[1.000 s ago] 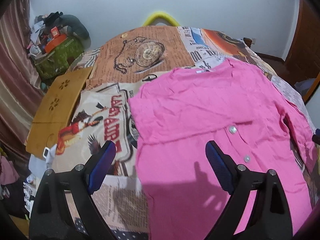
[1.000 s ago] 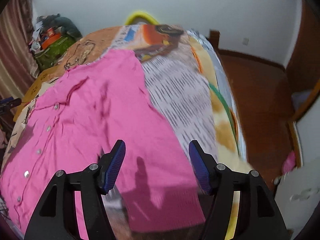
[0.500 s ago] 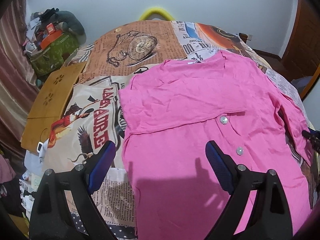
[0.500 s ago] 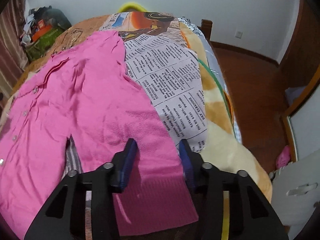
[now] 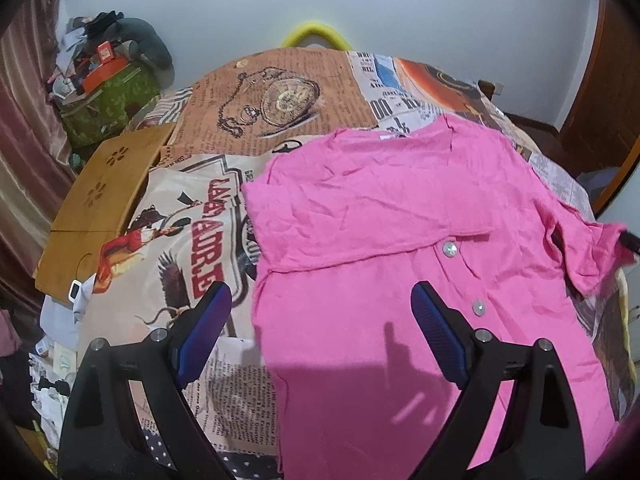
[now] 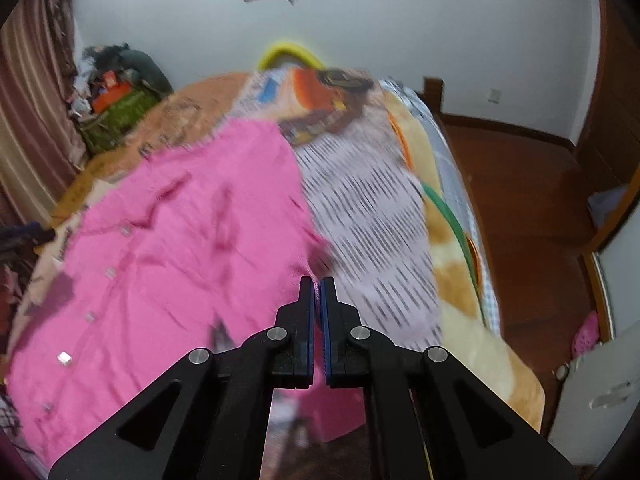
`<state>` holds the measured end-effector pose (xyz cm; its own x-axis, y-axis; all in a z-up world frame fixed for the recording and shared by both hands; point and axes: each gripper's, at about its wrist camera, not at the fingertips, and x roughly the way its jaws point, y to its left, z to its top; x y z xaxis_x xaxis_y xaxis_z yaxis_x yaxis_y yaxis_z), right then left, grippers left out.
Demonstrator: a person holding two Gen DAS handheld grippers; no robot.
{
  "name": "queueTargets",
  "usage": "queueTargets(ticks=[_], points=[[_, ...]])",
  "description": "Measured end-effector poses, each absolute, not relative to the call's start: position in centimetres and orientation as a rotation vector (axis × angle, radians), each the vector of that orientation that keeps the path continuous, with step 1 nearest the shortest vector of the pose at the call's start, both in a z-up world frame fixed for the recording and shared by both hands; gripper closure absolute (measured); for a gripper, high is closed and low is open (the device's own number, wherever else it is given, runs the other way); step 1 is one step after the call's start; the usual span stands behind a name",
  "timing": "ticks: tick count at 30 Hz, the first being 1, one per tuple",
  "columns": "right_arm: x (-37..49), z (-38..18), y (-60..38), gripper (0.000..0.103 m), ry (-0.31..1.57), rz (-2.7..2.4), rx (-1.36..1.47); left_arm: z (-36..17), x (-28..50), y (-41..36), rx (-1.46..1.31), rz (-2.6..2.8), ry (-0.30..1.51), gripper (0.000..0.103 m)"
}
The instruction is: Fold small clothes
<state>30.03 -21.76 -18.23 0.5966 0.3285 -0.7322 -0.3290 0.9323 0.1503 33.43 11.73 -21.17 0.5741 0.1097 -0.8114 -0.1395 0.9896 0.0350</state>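
the bed [image 5: 288,92] is filling most of both views, wearing a cover printed with newspaper text, a pocket watch and an eagle. a pink shirt [image 5: 380,216] is lying spread across the cover, front side up, with its near sleeve folded in across the chest and a row of pale buttons [image 5: 450,249] running down the placket. along the bed's left edge a wooden board [image 5: 100,204] with flower cut-outs is resting, and beyond it a green bag [image 5: 110,100] is sitting heaped with clutter against the curtain. a yellow curved piece [image 5: 316,34] is peeking up behind the far end of the bed. the left tongs [image 5: 320,332] are hovering wide apart over the shirt's lower left part, gripping nothing, blue pads clear of the cloth. the right tongs [image 6: 317,304] are pinched tight on the edge of the shirt's far sleeve, a sliver of pink fabric showing between the pads; that view is blurring with motion.
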Motion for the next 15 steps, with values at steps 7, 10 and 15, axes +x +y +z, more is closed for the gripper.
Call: queueTargets(ticks=[7, 10, 15], points=[[31.8, -13.4, -15.8, 0.101, 0.761, 0.503, -0.032, -20.6, 33.6, 13.4, -0.036, 0.156, 0.905, 0.011], [32.3, -12.2, -12.6, 0.101, 0.733, 0.554, -0.065, -20.7, 33.7, 14.3, -0.050, 0.152, 0.894, 0.011], [33.8, -11.5, -6.0, 0.101, 0.714, 0.657, -0.127, -21.1, 33.8, 15.9, -0.082, 0.155, 0.890, 0.011]])
